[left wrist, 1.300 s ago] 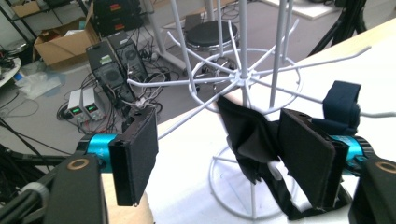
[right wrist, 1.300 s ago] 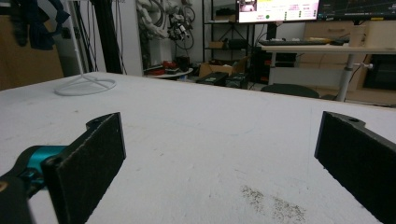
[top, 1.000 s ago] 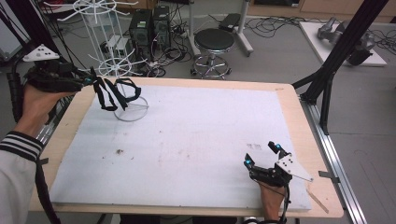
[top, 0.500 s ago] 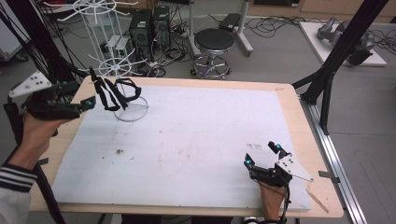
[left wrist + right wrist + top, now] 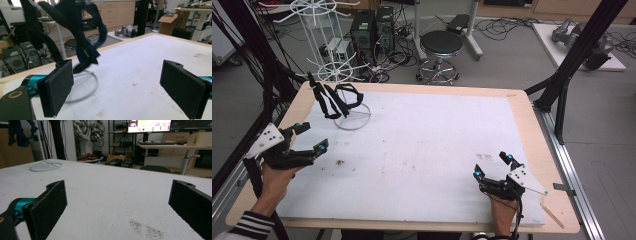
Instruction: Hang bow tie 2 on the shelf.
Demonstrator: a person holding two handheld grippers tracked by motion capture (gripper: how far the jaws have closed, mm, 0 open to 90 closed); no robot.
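the left gripper (image 5: 311,138) hovers at the left edge of the white-covered wooden tabletop (image 5: 437,150), jaws spread wide with nothing between them. just ahead of it stands a thin white wire stand with a round ring base (image 5: 353,120), its post upright, and dark fabric straps (image 5: 334,100) drape down from its top in loops. well to the right, the right gripper (image 5: 492,166) rests near the tabletop's near edge, jaws also spread and empty.
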